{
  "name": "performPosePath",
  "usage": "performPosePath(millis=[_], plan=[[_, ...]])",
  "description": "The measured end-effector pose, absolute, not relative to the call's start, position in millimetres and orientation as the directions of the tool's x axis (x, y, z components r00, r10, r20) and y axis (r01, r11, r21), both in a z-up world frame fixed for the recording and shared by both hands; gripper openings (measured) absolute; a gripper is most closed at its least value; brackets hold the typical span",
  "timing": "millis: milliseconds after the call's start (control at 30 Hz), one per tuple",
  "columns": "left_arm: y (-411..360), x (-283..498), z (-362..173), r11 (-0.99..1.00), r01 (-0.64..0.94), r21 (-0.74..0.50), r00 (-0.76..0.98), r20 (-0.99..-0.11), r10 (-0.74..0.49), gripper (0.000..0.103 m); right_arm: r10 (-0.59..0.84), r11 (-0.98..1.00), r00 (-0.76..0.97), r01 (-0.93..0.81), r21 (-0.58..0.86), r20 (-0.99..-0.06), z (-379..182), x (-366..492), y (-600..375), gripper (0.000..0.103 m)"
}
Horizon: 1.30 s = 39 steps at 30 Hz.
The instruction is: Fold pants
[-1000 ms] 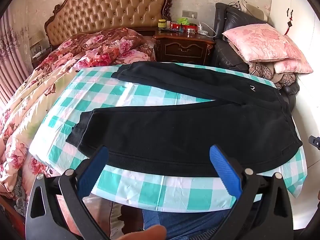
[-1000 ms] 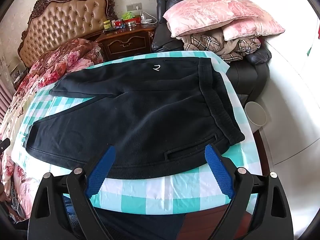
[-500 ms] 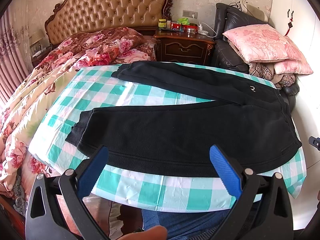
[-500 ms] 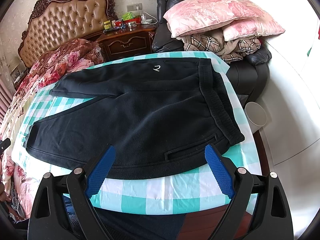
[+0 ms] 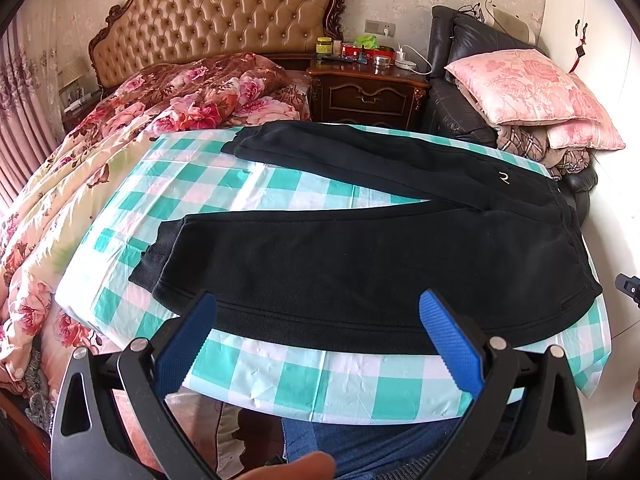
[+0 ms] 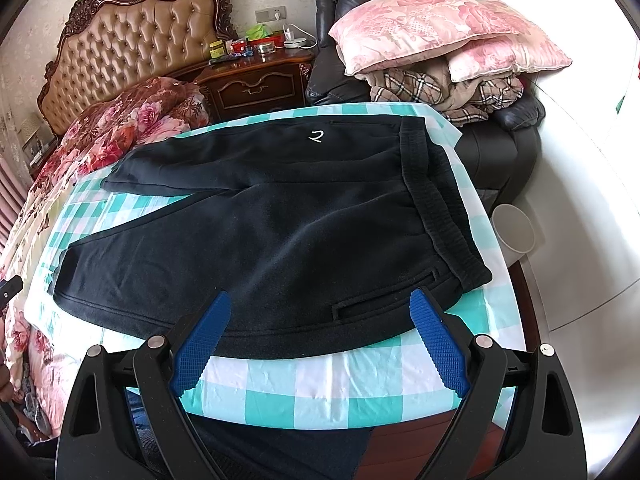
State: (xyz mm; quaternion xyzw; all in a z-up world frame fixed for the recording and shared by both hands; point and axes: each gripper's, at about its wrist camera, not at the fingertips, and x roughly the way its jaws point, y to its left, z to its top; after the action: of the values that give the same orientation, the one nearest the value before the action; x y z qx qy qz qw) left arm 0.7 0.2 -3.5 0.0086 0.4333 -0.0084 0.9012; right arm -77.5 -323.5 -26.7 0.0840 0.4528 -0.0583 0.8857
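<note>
I have both grippers hovering short of the near edge of the bench (image 5: 360,392), which wears a teal-and-white checked cloth; the left gripper (image 5: 318,344) has its blue pads spread wide with nothing between them, and the right gripper (image 6: 320,340) is likewise spread and empty.

The black pants (image 5: 360,264) lie flat on the cloth, not yet folded; the waistband (image 6: 436,200) sits toward 3 o'clock in the right wrist view, the near leg runs out to 9 o'clock, and the far leg (image 5: 360,160) angles off toward 11 o'clock, so the two legs lie apart in a V; the near leg's cuff (image 5: 154,256) shows in the left wrist view at 9 o'clock; a slit pocket (image 6: 384,300) lies just ahead of the right gripper, and a small white logo (image 6: 317,135) marks the far hip.

By the look of the matt, slightly fuzzy surface I judge this a fleece-type knit: soft, limp, fairly thick, light enough for one pinch per gripper, and not slippery against ribbed pads; it will sag and drag along the cloth instead of holding shape, and the cloth itself may ride up with it if I pinch too deep.

I would take hold at the doubled, firmer parts; the right gripper on the near corner of the waistband, the left on the near leg's cuff or the seam beside it; I would then carry the near leg over onto the far one.
</note>
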Motion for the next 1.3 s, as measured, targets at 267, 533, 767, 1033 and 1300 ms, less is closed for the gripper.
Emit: performPosePath(millis=[267, 533, 767, 1033, 1300], plan=[[1.2, 0.3, -4.7, 1.0, 0.023, 0.005, 0.623, -0.782, -0.01, 0.101, -0.013, 0.98, 0.585, 0.167, 0.105, -0.811, -28.1, -77.1, -308.1, 0.088], [1.4, 0.3, -4.8, 1.0, 0.026, 0.004, 0.622, -0.783, -0.013, 0.101, -0.011, 0.979, 0.585, 0.171, 0.11, -0.811, -31.2, -76.8, -310.7, 0.088], [1.8, 0.8, -4.6, 1.0, 0.023, 0.003, 0.622, -0.783, -0.012, 0.101, -0.012, 0.979, 0.584, 0.172, 0.11, -0.811, -31.5, -77.2, -311.0, 0.088], [2.1, 0.9, -4.7, 1.0, 0.023, 0.002, 0.621, -0.784, -0.013, 0.101, -0.011, 0.979, 0.584, 0.171, 0.11, -0.812, -31.3, -76.9, -311.3, 0.088], [2.6, 1.2, -4.7, 1.0, 0.022, 0.0, 0.619, -0.785, -0.014, 0.101, -0.011, 0.979, 0.584, 0.172, 0.11, -0.812, -31.4, -77.0, -310.9, 0.088]])
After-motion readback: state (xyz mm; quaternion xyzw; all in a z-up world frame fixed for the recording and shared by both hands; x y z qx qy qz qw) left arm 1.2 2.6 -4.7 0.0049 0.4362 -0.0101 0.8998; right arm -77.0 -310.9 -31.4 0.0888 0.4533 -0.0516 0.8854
